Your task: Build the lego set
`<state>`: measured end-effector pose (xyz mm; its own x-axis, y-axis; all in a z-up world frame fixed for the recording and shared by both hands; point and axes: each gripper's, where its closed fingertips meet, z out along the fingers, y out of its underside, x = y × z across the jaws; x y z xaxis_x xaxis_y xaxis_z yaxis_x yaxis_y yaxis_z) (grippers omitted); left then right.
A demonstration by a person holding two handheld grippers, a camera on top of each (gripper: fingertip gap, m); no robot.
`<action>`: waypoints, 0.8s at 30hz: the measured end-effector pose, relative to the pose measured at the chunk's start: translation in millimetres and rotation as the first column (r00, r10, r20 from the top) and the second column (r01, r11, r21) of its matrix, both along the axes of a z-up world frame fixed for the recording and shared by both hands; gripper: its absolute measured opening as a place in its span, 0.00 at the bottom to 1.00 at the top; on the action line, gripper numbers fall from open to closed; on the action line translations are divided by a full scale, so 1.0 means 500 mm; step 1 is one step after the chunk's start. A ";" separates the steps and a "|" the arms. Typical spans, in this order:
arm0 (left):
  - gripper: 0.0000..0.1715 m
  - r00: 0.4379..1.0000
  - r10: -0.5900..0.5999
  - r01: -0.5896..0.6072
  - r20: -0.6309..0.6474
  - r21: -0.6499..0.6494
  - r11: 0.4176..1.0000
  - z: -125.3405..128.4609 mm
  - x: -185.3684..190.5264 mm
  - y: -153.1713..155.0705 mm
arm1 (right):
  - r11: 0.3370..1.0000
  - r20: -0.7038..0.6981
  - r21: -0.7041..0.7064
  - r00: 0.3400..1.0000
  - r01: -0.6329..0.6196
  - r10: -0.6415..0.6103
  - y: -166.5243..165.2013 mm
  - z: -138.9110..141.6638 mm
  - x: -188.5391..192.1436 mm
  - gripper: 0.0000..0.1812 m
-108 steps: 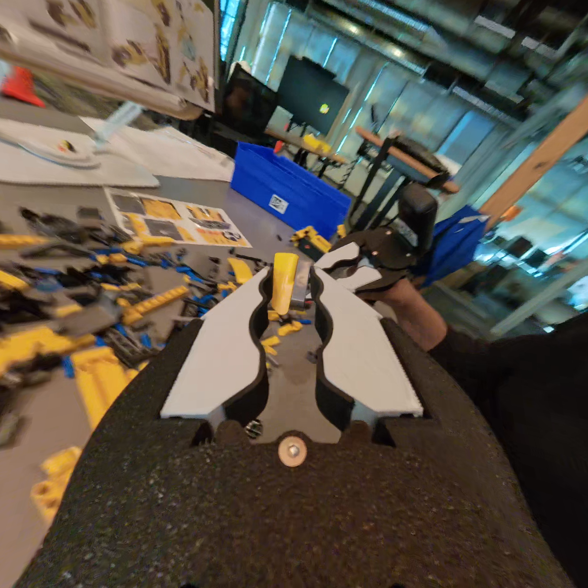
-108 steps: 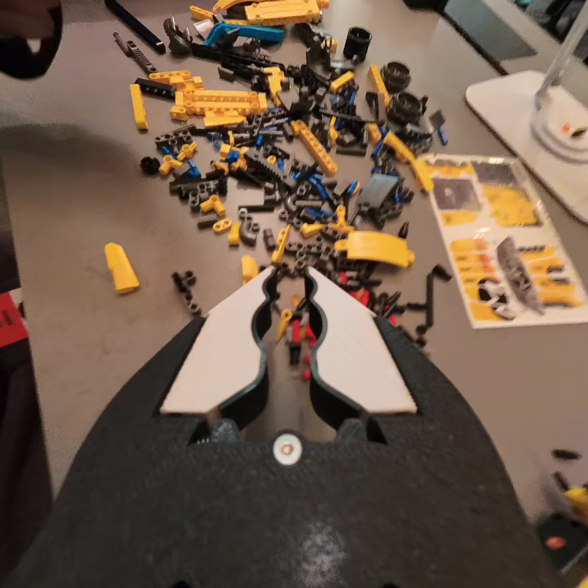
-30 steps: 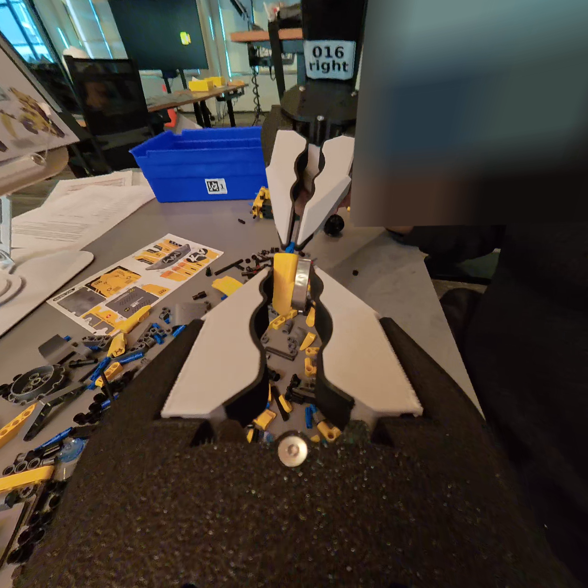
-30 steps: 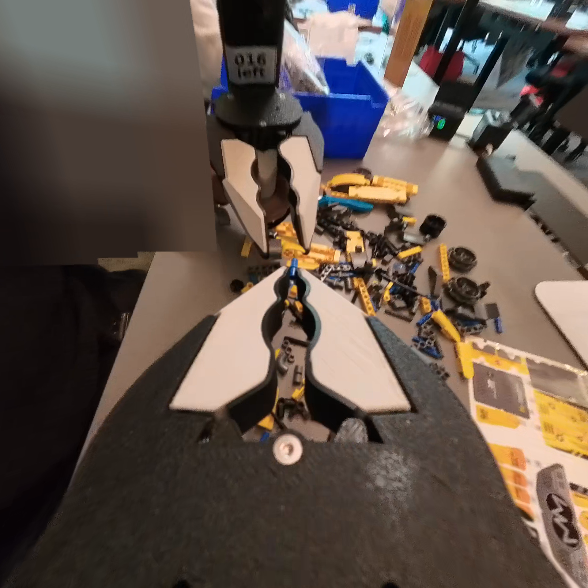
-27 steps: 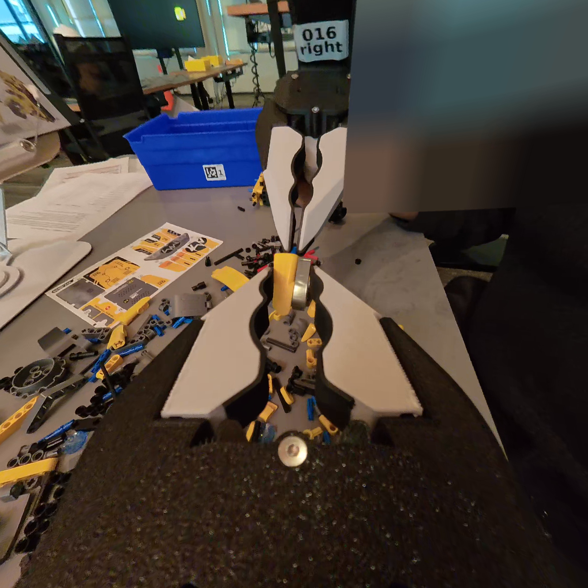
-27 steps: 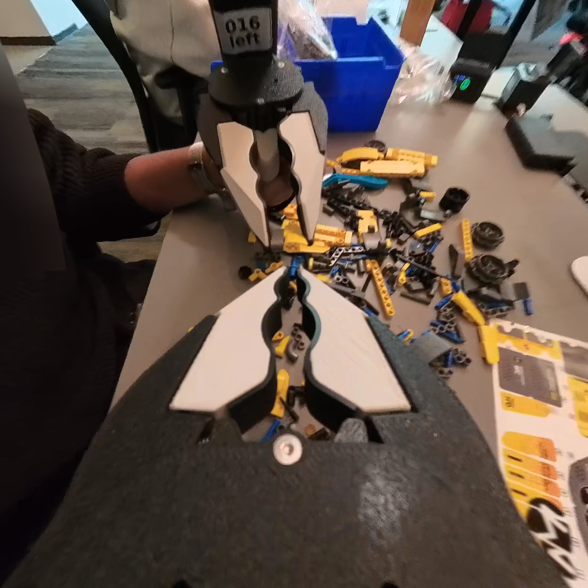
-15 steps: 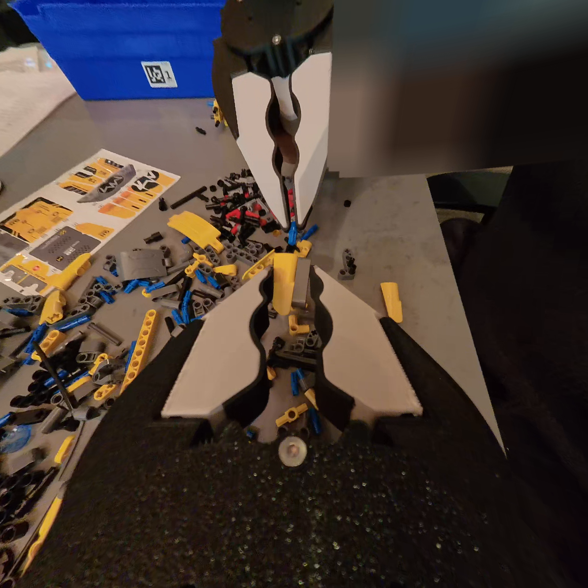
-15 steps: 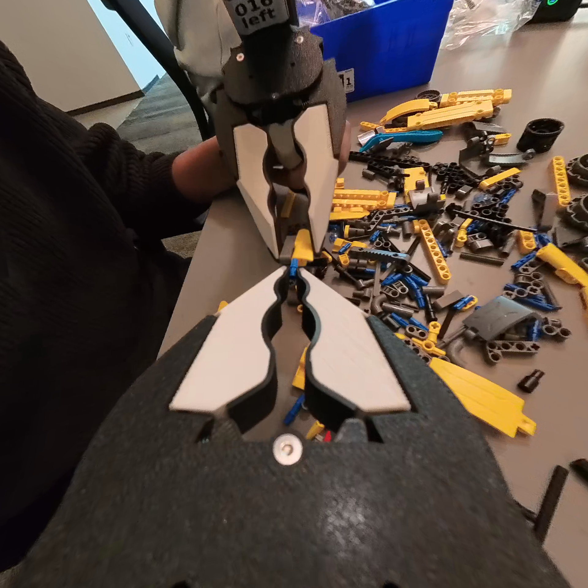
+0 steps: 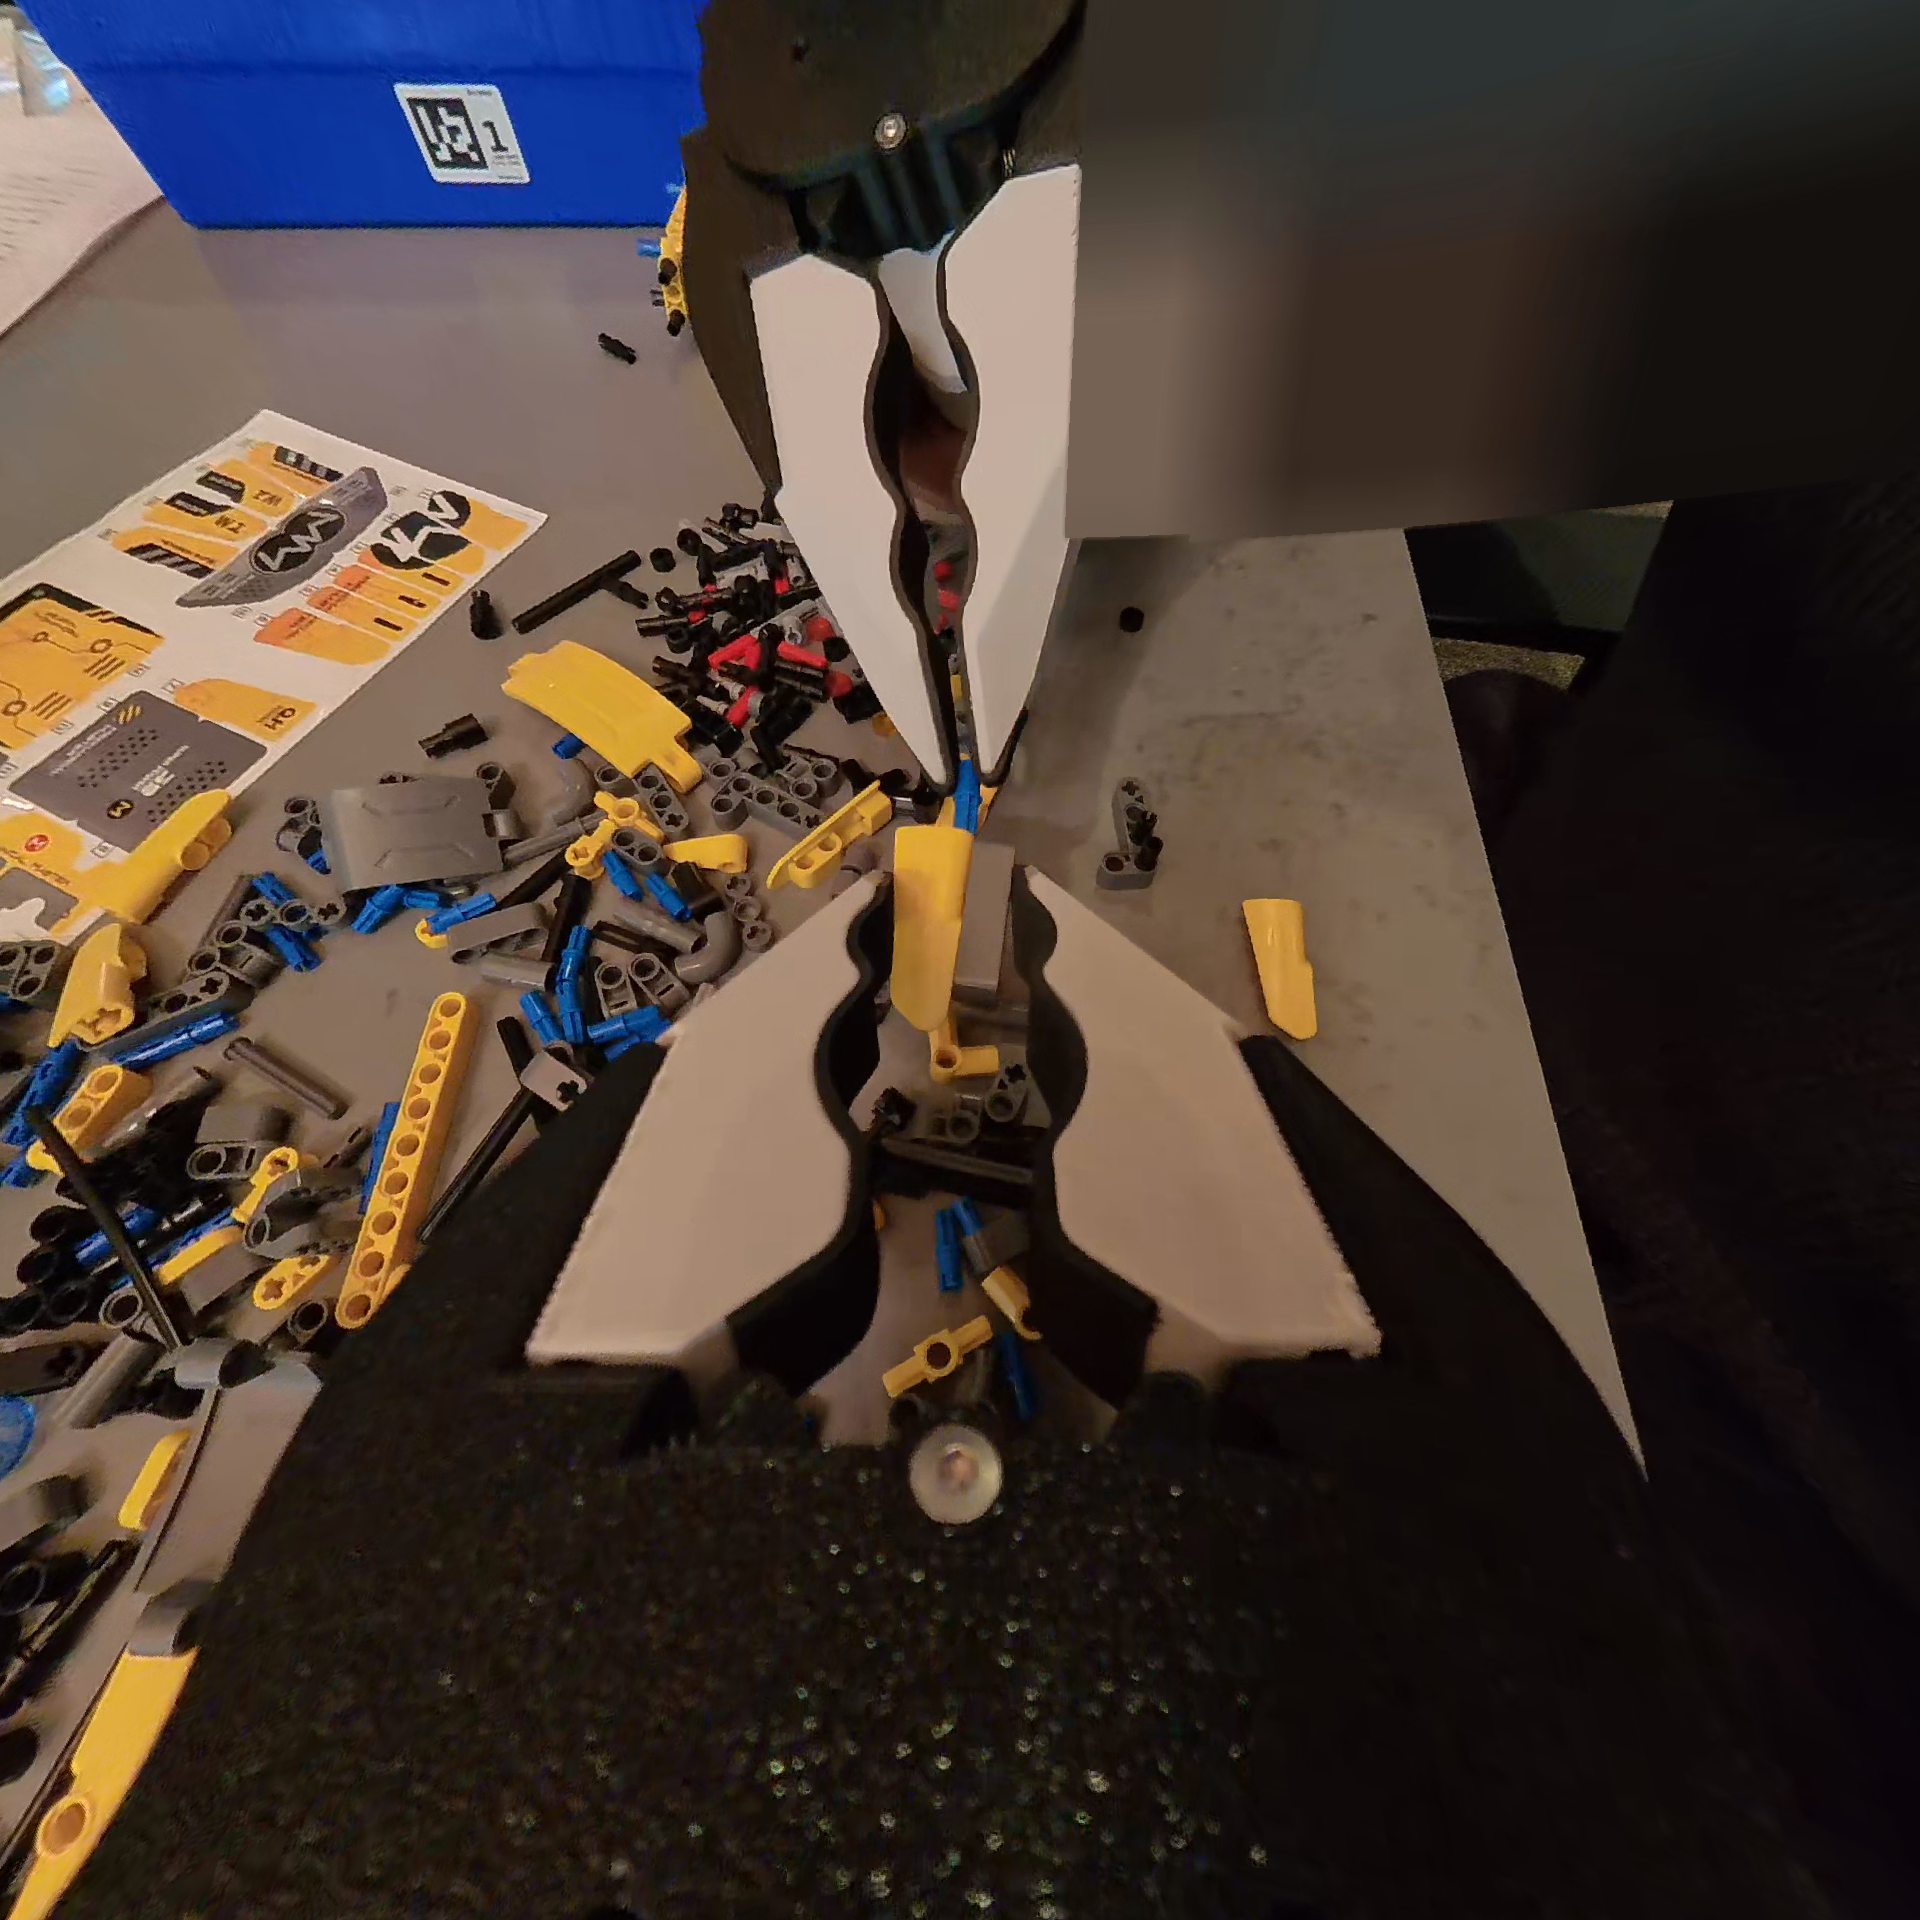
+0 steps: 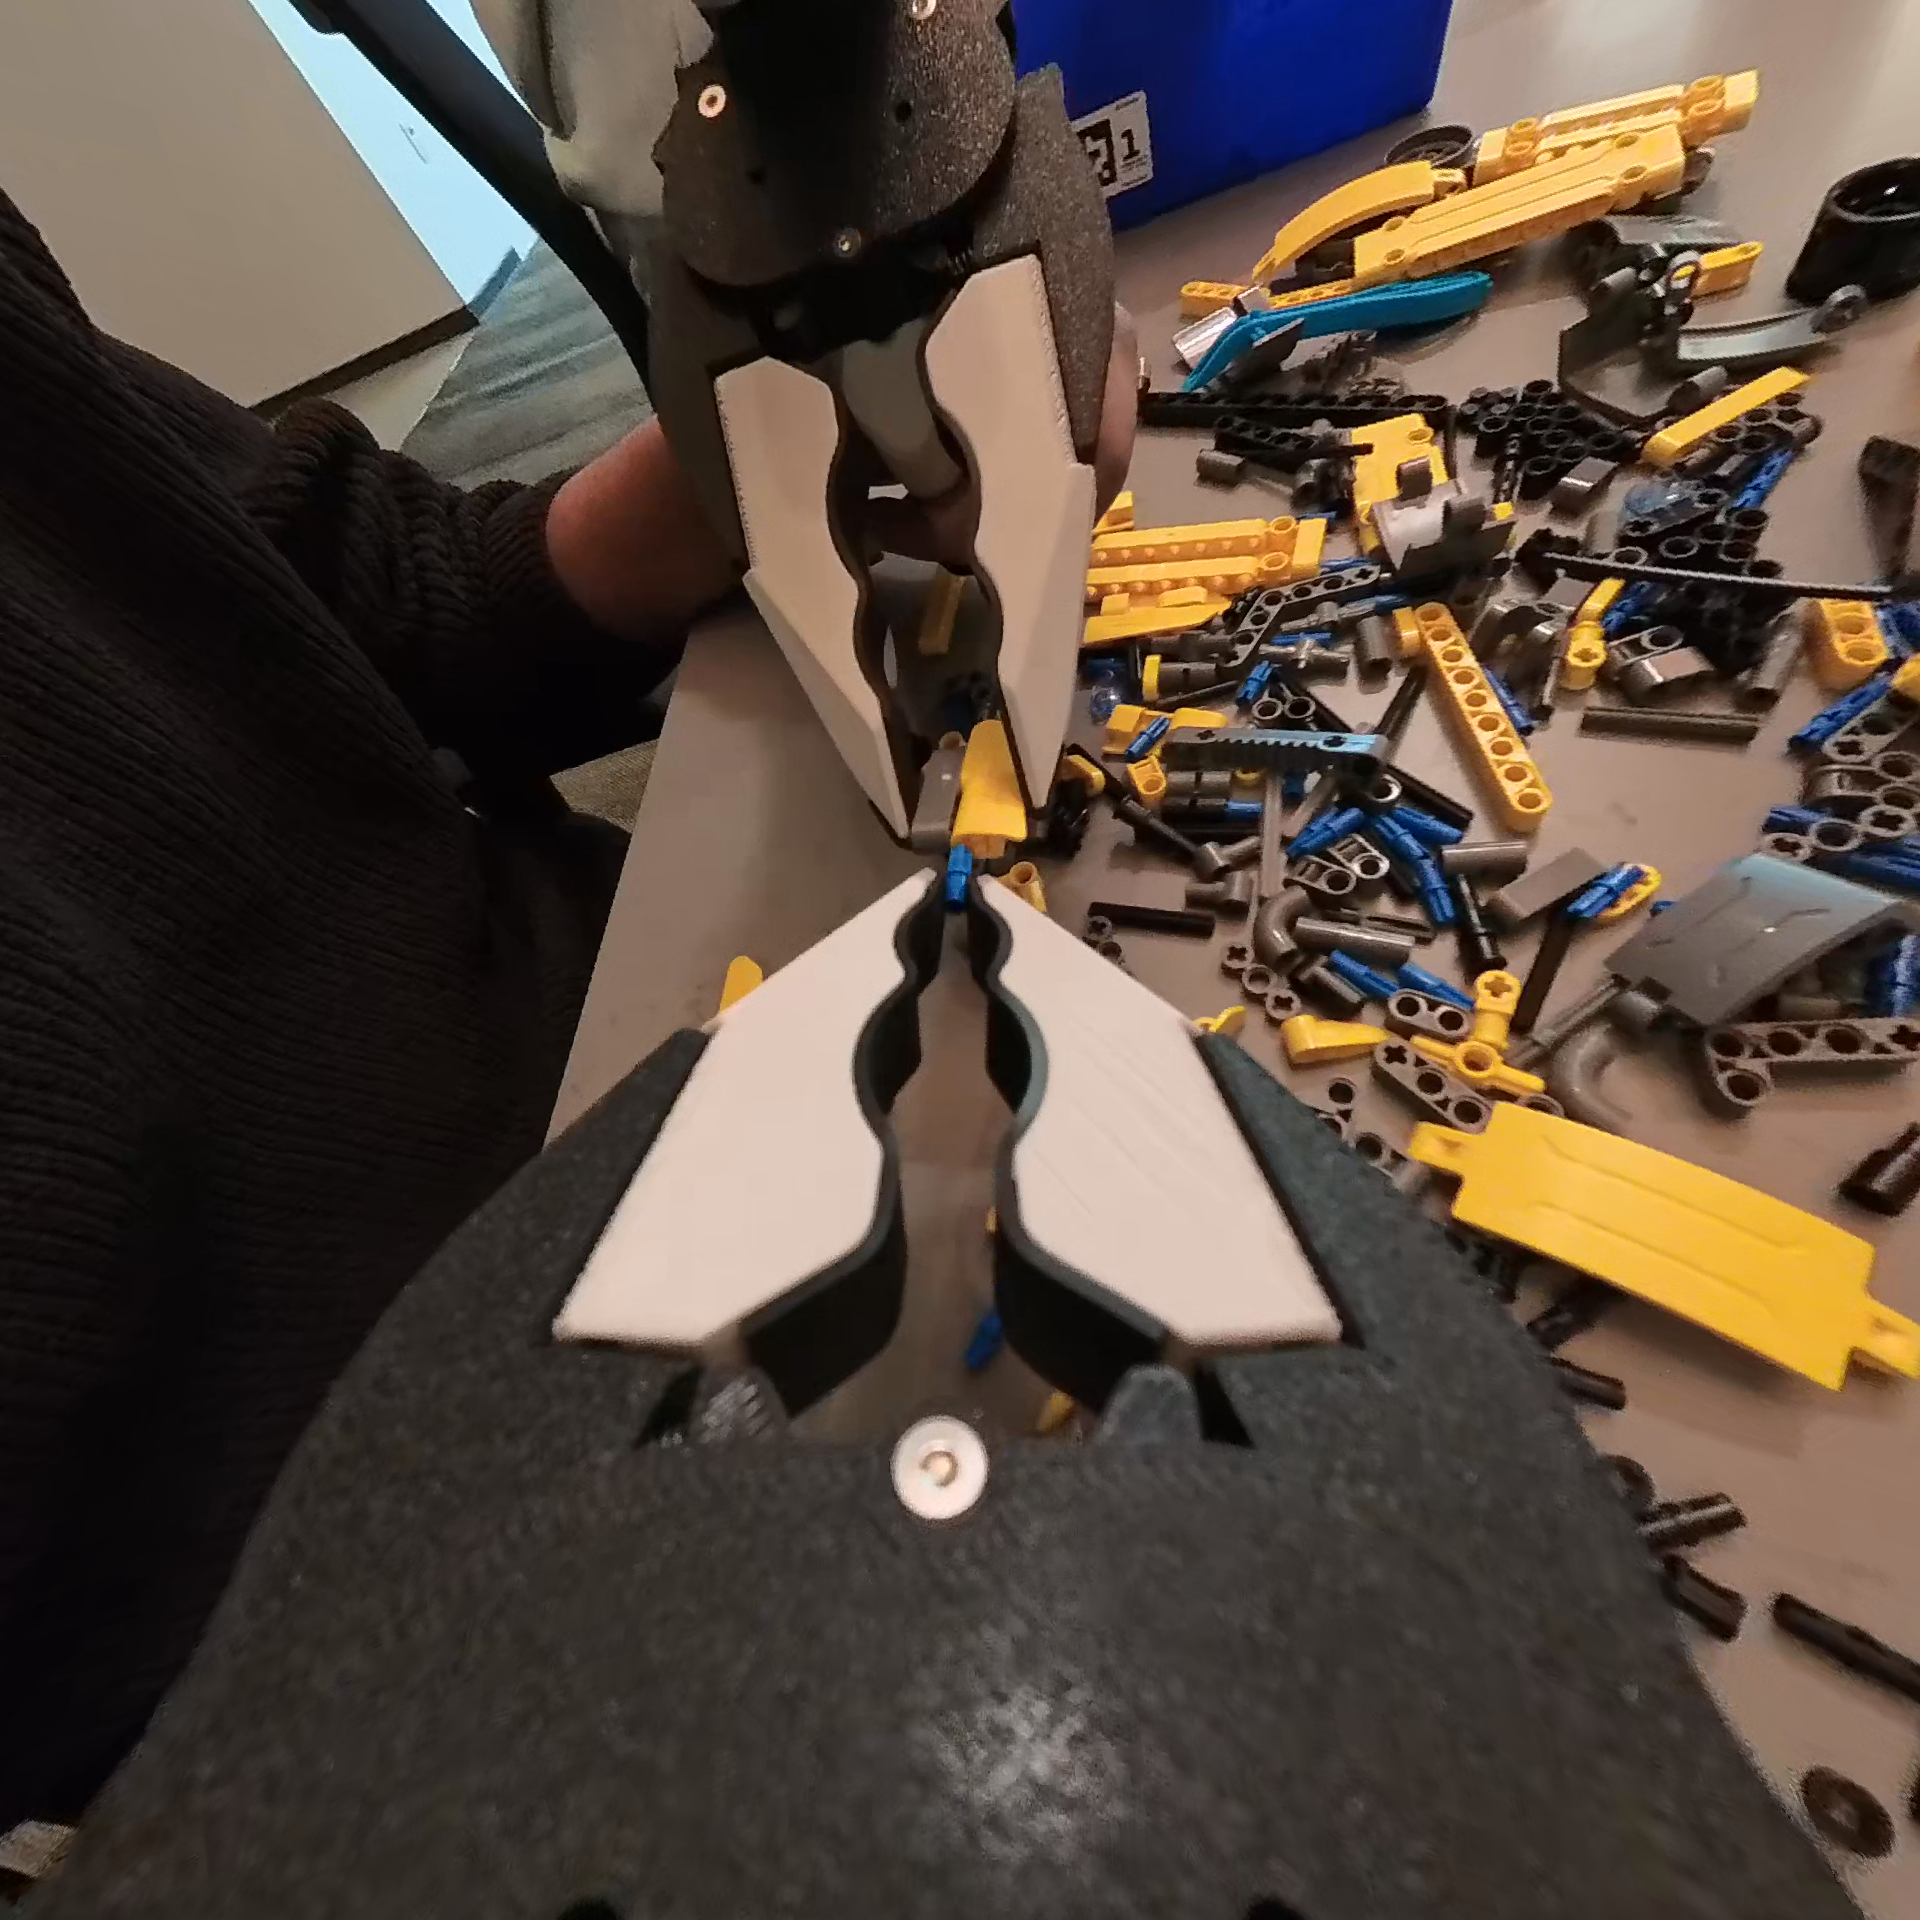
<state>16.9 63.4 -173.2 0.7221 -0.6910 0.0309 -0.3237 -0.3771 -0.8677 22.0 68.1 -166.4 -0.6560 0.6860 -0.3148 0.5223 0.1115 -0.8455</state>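
Note:
My left gripper (image 9: pixel 956 883) is shut on a small yellow and grey brick assembly (image 9: pixel 951 920) and holds it just above the grey table (image 9: pixel 1247 748). My right gripper (image 10: pixel 954 883) is shut on a short blue pin (image 10: pixel 956 864). The two grippers meet tip to tip. The pin's end is at the assembly's end face (image 10: pixel 971 805). In the left wrist view the right gripper (image 9: pixel 961 774) comes down from above with the blue pin (image 9: pixel 966 800). In the right wrist view the left gripper (image 10: pixel 966 821) comes down from above.
A heap of yellow, blue, grey and black bricks (image 9: pixel 468 935) covers the table to the left. A sticker sheet (image 9: pixel 208 623) and a blue bin (image 9: pixel 312 114) lie beyond. A loose yellow piece (image 9: pixel 1283 966) lies near the table's edge. A dark sleeve (image 10: pixel 260 831) is close. Only a small space, under 4 cm, lies between the two pairs of fingers.
Both grippers have come closer together and lower over the table. The blue pin's tip now reaches the end of the yellow and grey assembly. Both grips are unchanged.

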 end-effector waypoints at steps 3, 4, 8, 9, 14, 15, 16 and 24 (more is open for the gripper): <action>0.13 1.000 0.002 -0.002 -0.007 -0.007 1.000 -0.004 -0.001 0.000 | 1.000 0.009 -0.003 1.000 0.010 -0.010 0.001 -0.002 -0.002 0.02; 0.12 1.000 0.000 0.000 -0.010 -0.012 1.000 -0.006 -0.001 -0.001 | 1.000 0.014 -0.003 1.000 0.012 -0.012 0.000 -0.004 -0.002 0.02; 0.12 1.000 -0.005 0.004 -0.027 -0.030 1.000 -0.015 0.002 -0.002 | 1.000 0.037 -0.007 0.999 0.021 -0.021 0.001 -0.011 -0.002 0.02; 0.13 0.999 -0.003 0.002 -0.033 -0.033 0.999 -0.017 0.002 -0.001 | 1.000 0.046 -0.013 0.999 0.026 -0.025 0.002 -0.013 -0.002 0.02; 0.12 1.000 0.012 -0.012 -0.009 -0.047 0.999 -0.014 0.007 0.000 | 0.997 0.083 -0.068 0.996 0.046 -0.041 0.003 -0.016 0.003 0.02; 0.12 1.000 0.015 -0.014 0.004 -0.049 0.999 -0.009 0.012 -0.003 | 0.996 0.083 -0.085 0.996 0.040 -0.033 0.001 -0.013 0.007 0.02; 0.12 1.000 0.026 -0.025 0.011 -0.049 0.998 -0.005 0.020 -0.008 | 0.994 0.080 -0.101 0.997 0.028 -0.020 -0.003 -0.009 0.013 0.02; 0.12 0.992 0.126 -0.126 -0.013 -0.208 0.970 -0.071 0.072 -0.079 | 0.993 0.117 -0.005 0.986 -0.122 0.122 -0.074 -0.066 0.062 0.02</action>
<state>52.9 23.8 -208.7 0.8032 -0.5726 0.1643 -0.2620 -0.5872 -0.7659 53.2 31.0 -199.4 -0.6935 0.6040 -0.3927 0.6001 0.1826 -0.7788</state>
